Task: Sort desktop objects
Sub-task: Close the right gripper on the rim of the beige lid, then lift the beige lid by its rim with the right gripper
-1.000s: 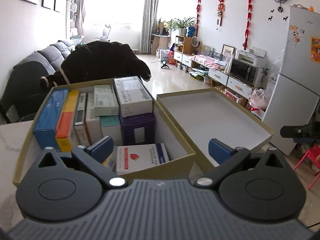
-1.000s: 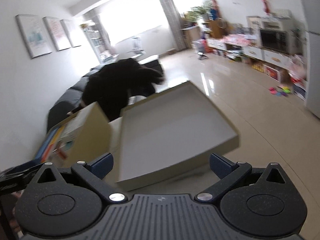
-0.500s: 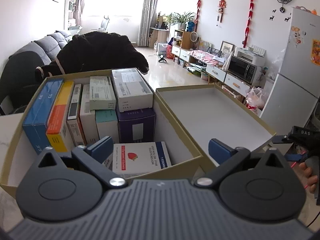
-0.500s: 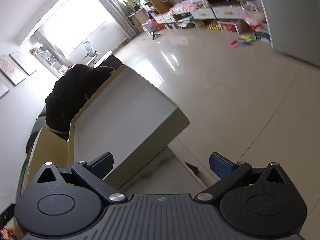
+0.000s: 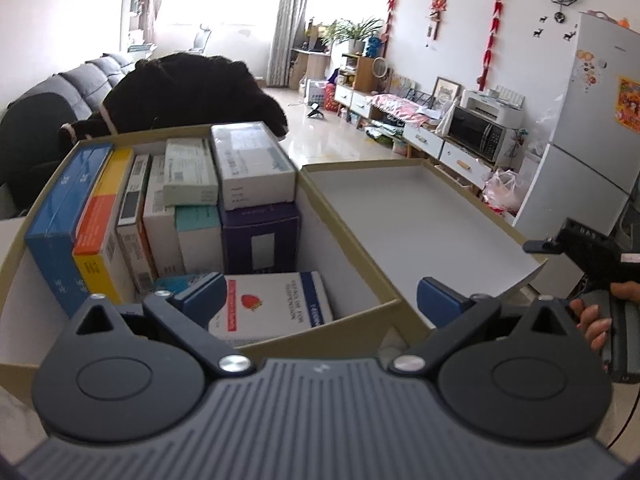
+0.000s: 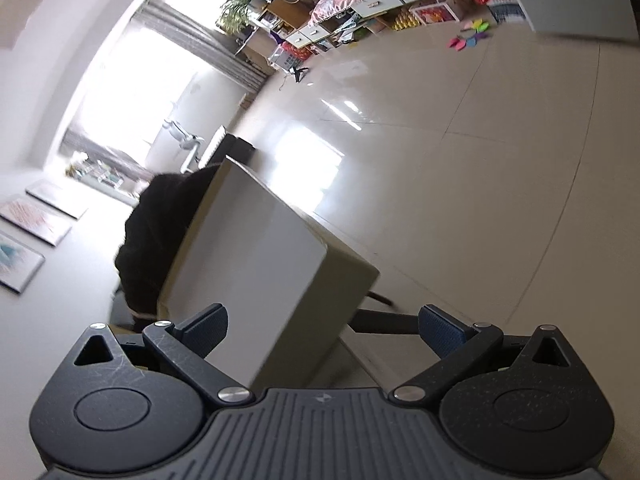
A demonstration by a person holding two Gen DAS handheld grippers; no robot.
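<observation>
Left gripper [image 5: 320, 300] hovers over the near edge of the box [image 5: 24, 224], fingers spread wide, nothing between them. Left blue pad [image 5: 204, 300] sits over the box interior, right pad [image 5: 438, 304] over the near end of the lid [image 5: 420, 216].

Box is tan cardboard, open top, packed with cartons. From the left, standing on edge: blue carton [image 5: 60, 216], yellow-orange carton [image 5: 100, 224], then narrow white ones [image 5: 160, 220]. A teal carton [image 5: 198, 232] and a purple carton [image 5: 260, 236] stand further right, with a pale green carton [image 5: 190, 172] and a white carton [image 5: 252, 160] lying on top of them. A white carton with a strawberry print [image 5: 272, 304] lies flat at the near right corner.

Lid lies upside down just right of the box, touching its right wall, white inside, nothing in it.

Right gripper [image 6: 322, 330] is tilted hard; fingers likewise released, holding nothing. The lid's corner [image 6: 320, 272] sits between and just ahead of its pads; cannot tell if it touches. From the left wrist view, the right gripper's body [image 5: 580, 246] shows at the far right edge with a hand [image 5: 596, 320] on its grip, just past the lid's near right corner.

Dark plush heap [image 5: 188, 92] on a sofa behind the box. Table edge [image 5: 12, 400] pale, marbled.
</observation>
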